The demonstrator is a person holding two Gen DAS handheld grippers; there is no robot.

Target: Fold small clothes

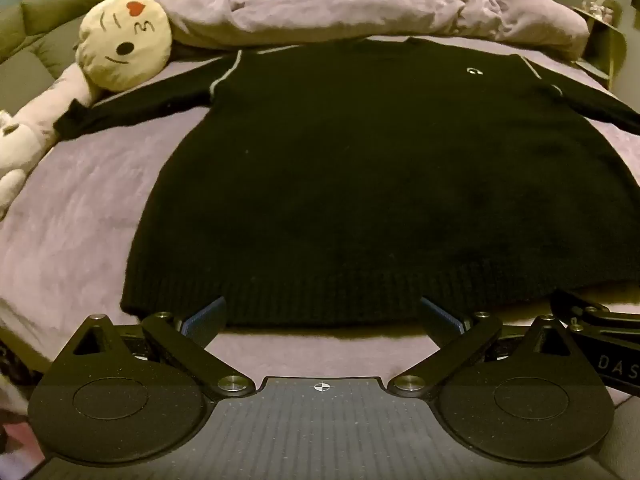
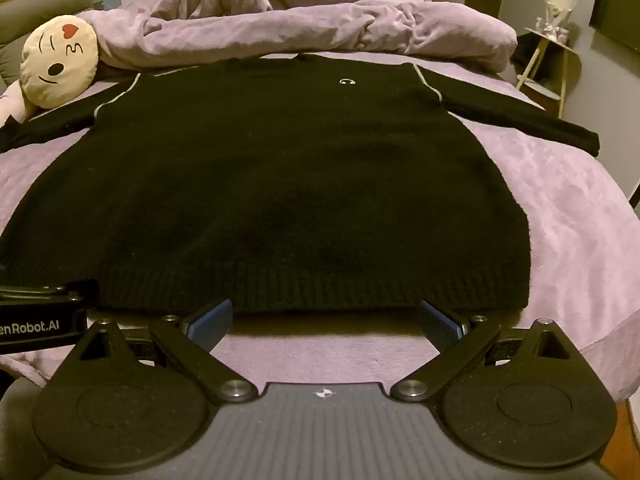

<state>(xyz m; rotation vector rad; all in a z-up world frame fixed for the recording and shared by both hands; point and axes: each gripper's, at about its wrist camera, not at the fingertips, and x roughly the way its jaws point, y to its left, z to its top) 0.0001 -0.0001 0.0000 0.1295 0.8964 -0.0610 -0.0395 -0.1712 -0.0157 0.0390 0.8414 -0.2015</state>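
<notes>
A black knit sweater (image 1: 360, 168) lies flat and face up on the purple bed, sleeves spread to both sides; it also shows in the right wrist view (image 2: 280, 176). A small white logo (image 2: 347, 81) sits on its chest. My left gripper (image 1: 322, 312) is open, its blue-padded fingertips at the ribbed hem near the sweater's left half. My right gripper (image 2: 326, 316) is open, its fingertips at the hem near the right half. Neither holds the cloth. The right gripper's body (image 1: 600, 328) shows at the left view's right edge, the left one's (image 2: 36, 316) at the right view's left edge.
A round cream emoji pillow (image 1: 124, 44) lies by the left sleeve. A bunched purple duvet (image 1: 400, 12) runs along behind the collar. A plush toy (image 1: 16, 152) lies at the bed's left edge. A small side table (image 2: 548, 60) stands right of the bed.
</notes>
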